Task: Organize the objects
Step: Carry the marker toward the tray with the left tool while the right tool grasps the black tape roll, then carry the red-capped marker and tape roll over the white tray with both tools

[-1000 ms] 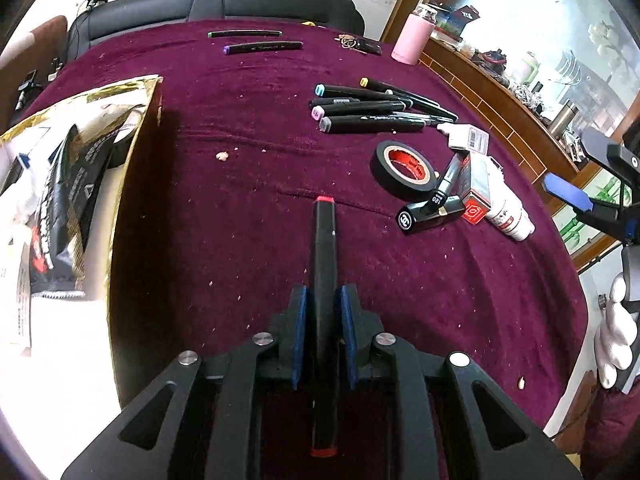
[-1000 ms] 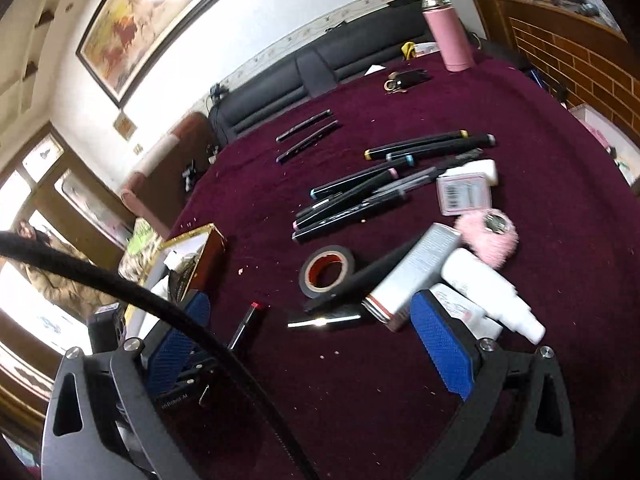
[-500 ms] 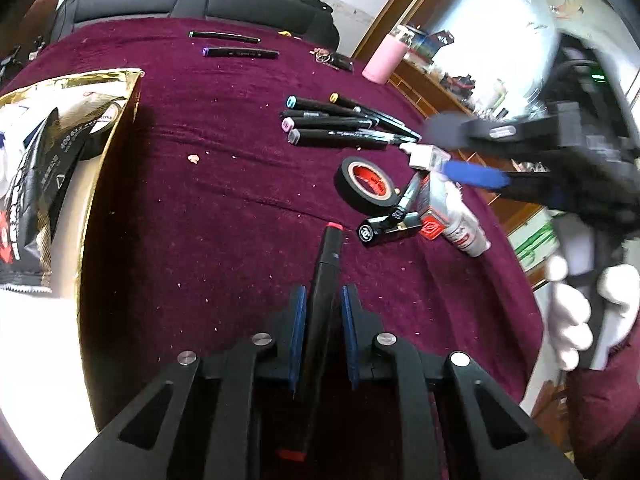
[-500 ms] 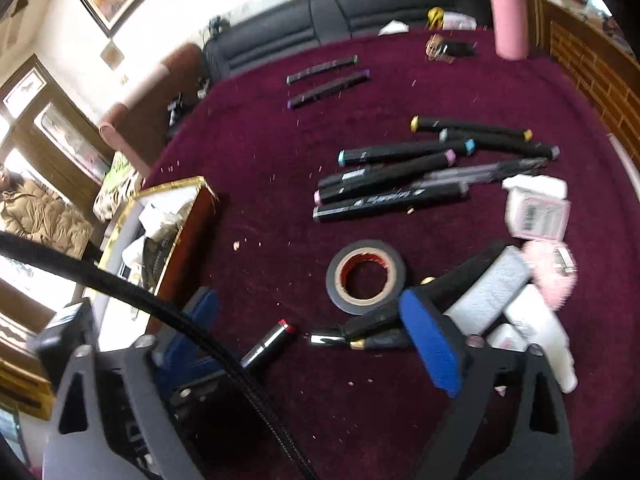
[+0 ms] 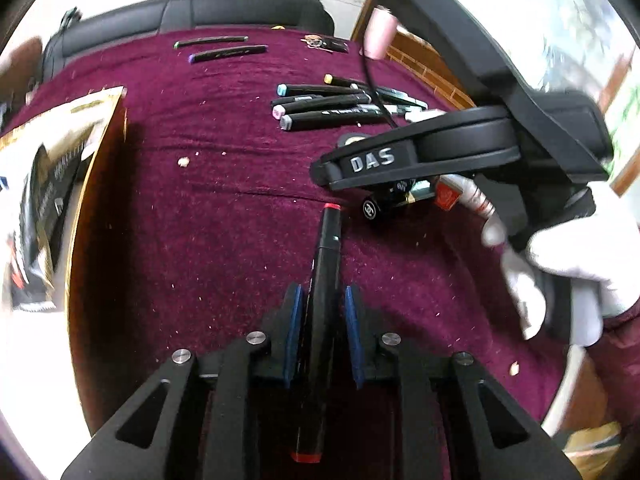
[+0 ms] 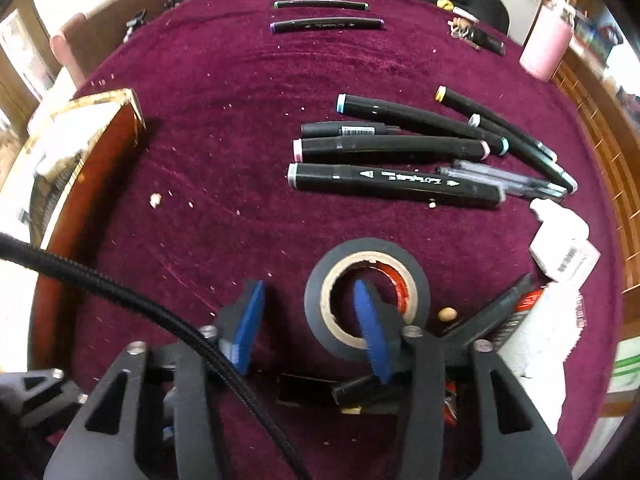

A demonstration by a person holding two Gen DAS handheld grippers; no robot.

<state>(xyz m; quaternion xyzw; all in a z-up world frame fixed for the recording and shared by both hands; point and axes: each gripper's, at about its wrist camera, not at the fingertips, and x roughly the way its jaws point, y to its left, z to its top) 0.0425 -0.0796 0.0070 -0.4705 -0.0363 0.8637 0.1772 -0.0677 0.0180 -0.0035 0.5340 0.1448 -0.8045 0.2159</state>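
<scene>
At the lower middle of the right wrist view, right gripper (image 6: 308,324): jaws just been closing, not yet pinching anything. Straddles the near-left wall of the tape roll (image 6: 366,300), one blue pad down inside the cardboard core, the other outside and apart from the rim. Tape roll flat on the maroon cloth (image 6: 224,128), just below the cluster of black markers (image 6: 392,148) and well right of the gold-edged box (image 6: 100,148) at the left edge. Likely light and stiff: a rigid ring, slick on its outer face, rougher on the core. Best taken exactly so, by the wall, pads square to it; otherwise apt to swing or tip from a one-sided hold.

At the bottom centre of the left wrist view, left gripper (image 5: 320,296): pressed together on the red-capped marker (image 5: 328,240), held at mid-barrel, pointing up the frame above the cloth. Light, hard, smooth plastic; probably prone to sliding lengthwise. In the upper right, the right gripper's black body and a white-gloved hand (image 5: 560,248), covering the tape roll.
</scene>
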